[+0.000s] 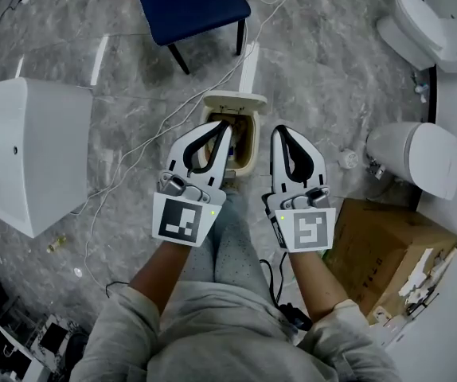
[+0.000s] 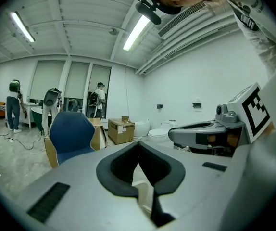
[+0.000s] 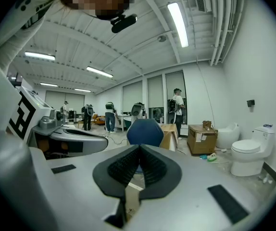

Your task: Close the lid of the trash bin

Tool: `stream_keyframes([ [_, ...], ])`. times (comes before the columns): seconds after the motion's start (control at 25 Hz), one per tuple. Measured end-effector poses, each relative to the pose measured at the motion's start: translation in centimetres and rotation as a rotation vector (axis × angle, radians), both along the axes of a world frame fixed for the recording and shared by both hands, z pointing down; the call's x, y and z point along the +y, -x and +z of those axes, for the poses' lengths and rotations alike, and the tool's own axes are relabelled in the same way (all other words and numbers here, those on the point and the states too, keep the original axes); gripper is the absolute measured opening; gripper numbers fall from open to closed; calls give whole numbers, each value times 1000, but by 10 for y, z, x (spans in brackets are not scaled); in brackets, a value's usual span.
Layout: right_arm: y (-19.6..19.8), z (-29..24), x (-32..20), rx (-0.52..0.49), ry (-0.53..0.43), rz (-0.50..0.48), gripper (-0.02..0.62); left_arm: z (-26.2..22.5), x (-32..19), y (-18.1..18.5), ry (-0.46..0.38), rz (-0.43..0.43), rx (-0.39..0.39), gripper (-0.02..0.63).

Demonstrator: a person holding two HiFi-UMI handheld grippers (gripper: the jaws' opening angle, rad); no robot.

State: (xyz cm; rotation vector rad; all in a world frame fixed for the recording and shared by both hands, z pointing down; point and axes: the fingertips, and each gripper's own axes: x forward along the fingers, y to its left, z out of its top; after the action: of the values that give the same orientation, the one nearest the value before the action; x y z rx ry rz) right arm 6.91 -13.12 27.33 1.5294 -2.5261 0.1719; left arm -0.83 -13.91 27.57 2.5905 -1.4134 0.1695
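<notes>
Marble floor point(image 1: 316, 54) below — left claw point(image 1: 225, 128), right claw point(image 1: 279, 130) closed, empty.

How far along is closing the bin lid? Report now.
Done: nothing yet. The trash bin is open, its lid flipped back. In hand: the left gripper and right gripper, both shut and empty, hang close by the bin. Left: reach the lid and swing it down shut.

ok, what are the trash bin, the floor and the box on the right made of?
Trash bin: likely moulded plastic; cream, smooth, rounded rim.
Floor: polished stone or stone-look tile; grey veining, bright reflected streaks.
Box: cardboard; matte brown, sharp folded edges.
</notes>
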Motion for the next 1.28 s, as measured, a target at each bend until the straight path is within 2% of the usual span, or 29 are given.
stream_keyframes([
  [0.24, -1, 35, -10, 3, 0, 6, 32, 36, -12, -3, 2, 2, 12, 20],
  [0.36, 1, 51, -13, 7, 8, 2, 32, 56, -13, -3, 14, 11, -6, 20],
  [0.48, 3, 61, -21, -25, 10, 25, 32, 73, -18, 0, 26, 13, -3, 20],
  [0.6, 3, 79, -20, 30, 21, -6, 32, 82, -20, 3, 28, 15, -3, 20],
  [0.76, 7, 86, -26, 11, 24, 10, 32, 93, -24, 5, 27, 29, -9, 20],
  [0.92, 7, 101, -25, 61, 40, -16, 32, 101, -28, 5, 24, 40, -8, 20],
  [1.16, 11, 109, -30, 69, 36, -23, 32, 111, -33, 5, 21, 61, -11, 20],
  [1.28, 12, 107, -35, 29, 33, 2, 32, 116, -36, 5, 14, 69, -28, 20],
])
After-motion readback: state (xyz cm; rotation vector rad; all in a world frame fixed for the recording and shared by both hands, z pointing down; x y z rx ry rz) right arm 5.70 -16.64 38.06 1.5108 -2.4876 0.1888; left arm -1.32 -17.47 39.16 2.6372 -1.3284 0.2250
